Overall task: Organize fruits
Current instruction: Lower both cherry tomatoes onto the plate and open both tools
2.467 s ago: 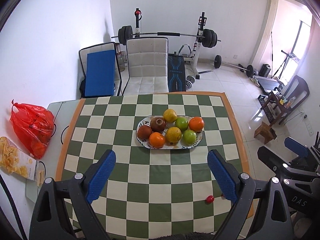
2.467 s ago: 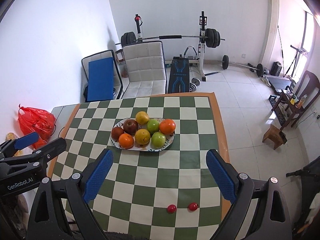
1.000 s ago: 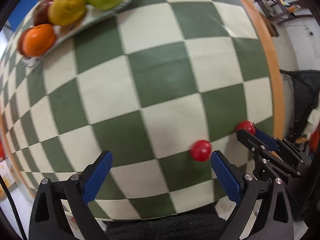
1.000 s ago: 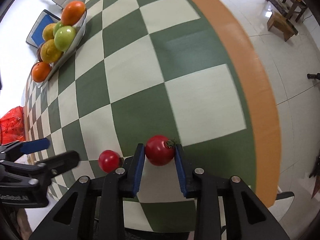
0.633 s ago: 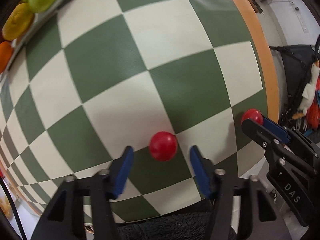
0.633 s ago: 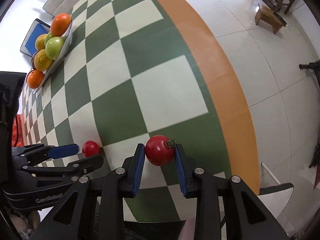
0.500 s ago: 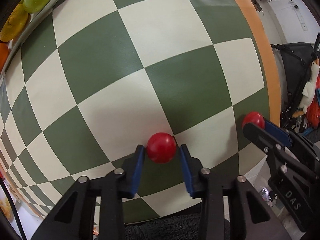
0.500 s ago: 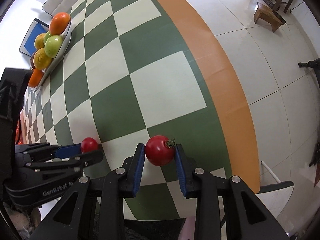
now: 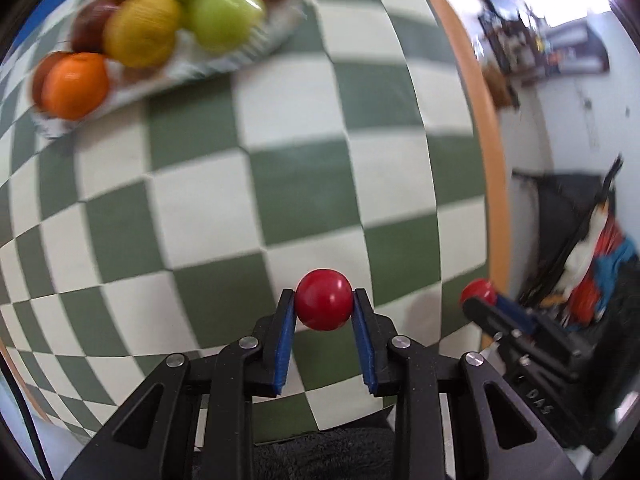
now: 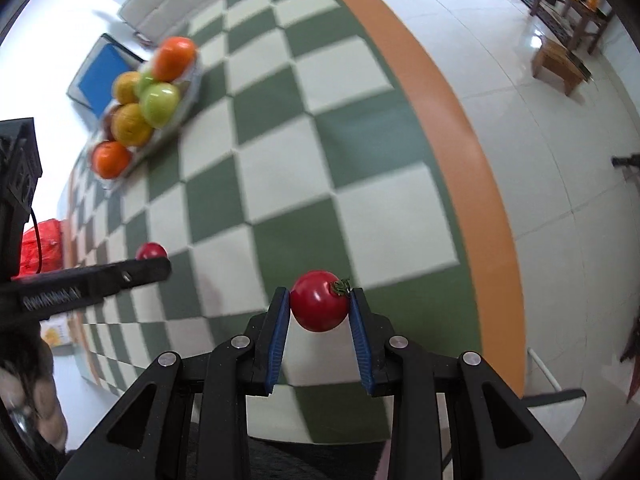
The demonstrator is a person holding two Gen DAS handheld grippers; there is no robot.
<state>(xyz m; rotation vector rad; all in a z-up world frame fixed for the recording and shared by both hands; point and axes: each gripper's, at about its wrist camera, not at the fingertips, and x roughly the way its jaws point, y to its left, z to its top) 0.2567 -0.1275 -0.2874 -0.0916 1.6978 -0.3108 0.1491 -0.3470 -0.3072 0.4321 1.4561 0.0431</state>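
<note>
Left hand-held gripper (image 9: 324, 305): blue pads pinch a smooth red tomato (image 9: 324, 299) at its widest line, stem out of sight. It looks to sit just above the checked bench (image 9: 304, 184), though contact cannot be ruled out. Plate (image 9: 240, 54) lies ahead and to the left, heaped with orange, yellow and green fruit. Carry the tomato up and over the near rim; aim for a gap at the plate's edge, not the top of the pile, where it would likely roll.

Right hand-held gripper (image 10: 319, 305): clamped on a second tomato (image 10: 319, 306), glossy red, green calyx turned against the right pad. This one hangs near the bench's orange border, well apart from the plate. Keep squeeze light; the skin looks thin and likely to split. Move one gripper in at a time, since both head for the same plate and could collide. Set down low, then release.
</note>
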